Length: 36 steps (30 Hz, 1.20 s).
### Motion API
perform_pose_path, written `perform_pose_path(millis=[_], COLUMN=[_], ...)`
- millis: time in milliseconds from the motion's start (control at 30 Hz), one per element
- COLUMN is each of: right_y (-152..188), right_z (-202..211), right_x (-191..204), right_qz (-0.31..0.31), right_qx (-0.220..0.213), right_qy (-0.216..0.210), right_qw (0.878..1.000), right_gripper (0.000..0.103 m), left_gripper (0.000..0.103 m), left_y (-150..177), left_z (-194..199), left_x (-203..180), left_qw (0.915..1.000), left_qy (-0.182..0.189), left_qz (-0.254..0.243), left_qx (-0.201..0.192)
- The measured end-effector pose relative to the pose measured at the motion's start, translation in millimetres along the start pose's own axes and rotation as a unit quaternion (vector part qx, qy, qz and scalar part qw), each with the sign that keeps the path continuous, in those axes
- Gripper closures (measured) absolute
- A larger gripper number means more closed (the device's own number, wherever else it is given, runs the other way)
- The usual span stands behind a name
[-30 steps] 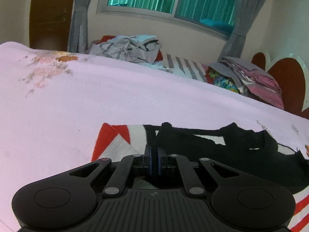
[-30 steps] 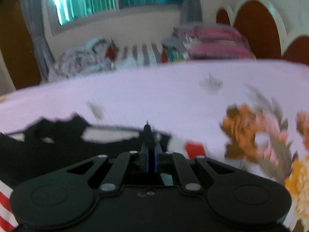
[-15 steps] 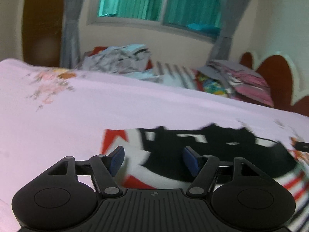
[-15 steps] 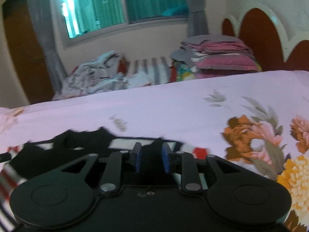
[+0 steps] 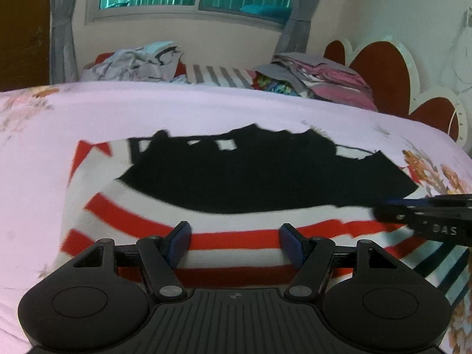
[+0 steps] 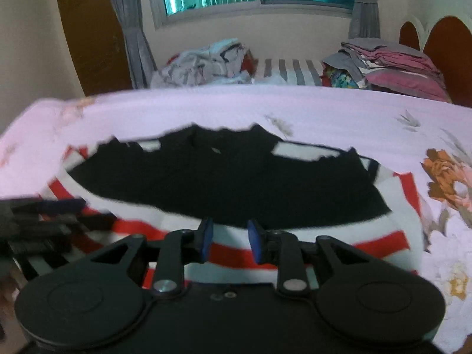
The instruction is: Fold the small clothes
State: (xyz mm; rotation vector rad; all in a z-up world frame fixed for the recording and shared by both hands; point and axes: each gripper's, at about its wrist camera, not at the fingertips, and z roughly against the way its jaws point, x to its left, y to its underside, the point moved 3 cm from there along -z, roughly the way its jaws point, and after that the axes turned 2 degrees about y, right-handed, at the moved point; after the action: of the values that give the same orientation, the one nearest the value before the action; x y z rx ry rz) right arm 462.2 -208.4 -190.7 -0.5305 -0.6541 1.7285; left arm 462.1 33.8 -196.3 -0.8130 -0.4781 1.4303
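A fold is judged just laid: the striped garment (image 5: 224, 236) lies flat on the bed (image 5: 177, 112), released. Left gripper (image 5: 236, 243) fingers are spread wide, right gripper (image 6: 229, 240) fingers narrowly parted, having just been opening, with nothing pinched. A fresh edge must be gripped next.

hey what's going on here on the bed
A person is folding a small red, white and black striped garment on a pink floral bedsheet, with a hand-held gripper in each hand. Both have just been opening: the left hand-held gripper stands wide, the right hand-held gripper narrower, nothing between the jaws. The black part lies folded over the stripes.
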Motion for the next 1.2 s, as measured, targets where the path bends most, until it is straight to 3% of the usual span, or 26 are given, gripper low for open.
perform_pose_path(millis=[167,300,433,733,967,1133,1200], right_y=[16,23,23,39,60,65,72], right_z=[11,19,36,61,62,74,70], right_x=[-34,-50,-43,-9,-14,-31,-32], right_qz=[0.004,-0.018,-0.04,-0.028,-0.012,-0.064,-0.057], right_qx=[0.002,0.009,0.005,0.003,0.02,0.016,0.028], right_qy=[0.05,0.061,0.044,0.025,0.075,0.086,0.096], right_qw=[0.999,0.998,0.998,0.999,0.997,0.994,0.993], right_gripper=[0.076,0.076,0.074,0.068,0.067,0.066,0.066], left_gripper=[0.036,0.037,0.036,0.036,0.029,0.029,0.029], left_y=[10,14,12,24,36,39,41], left_z=[13,21,33,49,50,54,55], left_x=[26,30,24,-4,1,3,5], left_qw=[0.9998,0.9997,0.9991,0.9994,0.9989,0.9989,0.9989], left_qy=[-0.02,-0.025,-0.031,-0.027,-0.036,-0.036,-0.035], left_qz=[0.006,0.001,0.026,0.007,0.01,0.012,0.011], left_qx=[0.001,0.003,0.008,0.019,0.028,0.029,0.03])
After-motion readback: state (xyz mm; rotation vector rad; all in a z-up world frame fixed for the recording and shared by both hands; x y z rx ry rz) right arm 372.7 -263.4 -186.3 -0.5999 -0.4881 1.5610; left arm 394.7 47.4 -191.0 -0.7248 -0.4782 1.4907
